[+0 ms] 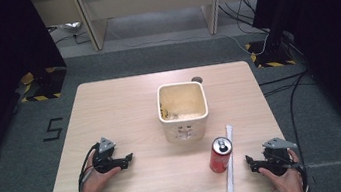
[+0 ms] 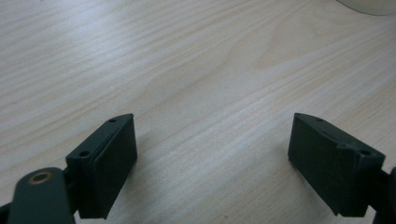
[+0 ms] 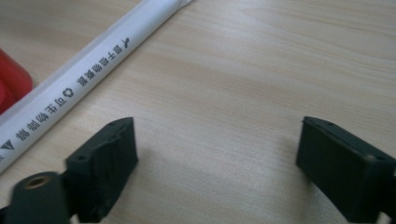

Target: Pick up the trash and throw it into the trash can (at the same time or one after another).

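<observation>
A red drink can (image 1: pixel 220 154) stands upright near the table's front right. Beside it lies a long white paper-wrapped straw (image 1: pixel 230 164), running front to back; the right gripper view shows the straw (image 3: pixel 88 77) with printed text and a red edge of the can (image 3: pixel 11 84). My right gripper (image 1: pixel 249 160) rests low on the table just right of the straw, jaws wide apart with bare wood between them (image 3: pixel 215 154). At the front left, my left gripper (image 1: pixel 129 158) also lies open over bare wood (image 2: pixel 212 149). A cream square tub (image 1: pixel 183 110) stands mid-table.
The tub's corner (image 2: pixel 369 4) shows at the top right of the left gripper view. Dark curtains flank the wooden table (image 1: pixel 110 109), and cables (image 1: pixel 278 86) trail over the grey floor on the right. A desk frame stands at the back.
</observation>
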Demonstrator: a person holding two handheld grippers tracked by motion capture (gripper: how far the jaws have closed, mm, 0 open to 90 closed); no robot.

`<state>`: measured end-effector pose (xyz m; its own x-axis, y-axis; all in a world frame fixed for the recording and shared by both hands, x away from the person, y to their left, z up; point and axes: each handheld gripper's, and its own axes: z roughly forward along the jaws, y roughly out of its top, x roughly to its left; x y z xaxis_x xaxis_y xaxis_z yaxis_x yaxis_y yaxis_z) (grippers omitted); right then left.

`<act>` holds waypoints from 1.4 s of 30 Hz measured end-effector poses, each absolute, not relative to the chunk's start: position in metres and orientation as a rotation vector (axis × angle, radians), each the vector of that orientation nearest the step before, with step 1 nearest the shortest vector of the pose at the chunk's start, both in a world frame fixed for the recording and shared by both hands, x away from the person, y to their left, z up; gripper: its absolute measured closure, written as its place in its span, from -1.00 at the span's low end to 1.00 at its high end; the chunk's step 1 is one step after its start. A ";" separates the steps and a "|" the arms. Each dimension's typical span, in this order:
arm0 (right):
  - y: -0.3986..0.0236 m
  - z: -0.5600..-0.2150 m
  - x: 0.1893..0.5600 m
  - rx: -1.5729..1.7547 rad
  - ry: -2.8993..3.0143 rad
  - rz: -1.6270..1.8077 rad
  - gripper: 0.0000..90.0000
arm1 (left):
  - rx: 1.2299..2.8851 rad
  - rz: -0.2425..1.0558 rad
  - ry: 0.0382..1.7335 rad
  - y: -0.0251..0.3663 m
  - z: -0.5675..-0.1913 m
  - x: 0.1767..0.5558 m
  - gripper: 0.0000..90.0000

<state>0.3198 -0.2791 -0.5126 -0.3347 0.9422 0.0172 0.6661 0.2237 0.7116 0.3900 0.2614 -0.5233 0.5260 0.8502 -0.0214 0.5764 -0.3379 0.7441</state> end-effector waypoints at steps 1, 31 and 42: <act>-0.279 -0.513 0.320 1.482 2.084 0.886 -0.63 | 2.050 0.489 1.155 0.261 -0.523 0.390 -0.67; -0.230 -0.459 0.280 1.133 2.214 1.135 -0.66 | 2.054 0.490 1.153 0.262 -0.523 0.390 -0.67; -0.209 -0.451 0.284 1.042 2.218 1.203 -0.66 | 2.051 0.490 1.154 0.262 -0.523 0.390 -0.67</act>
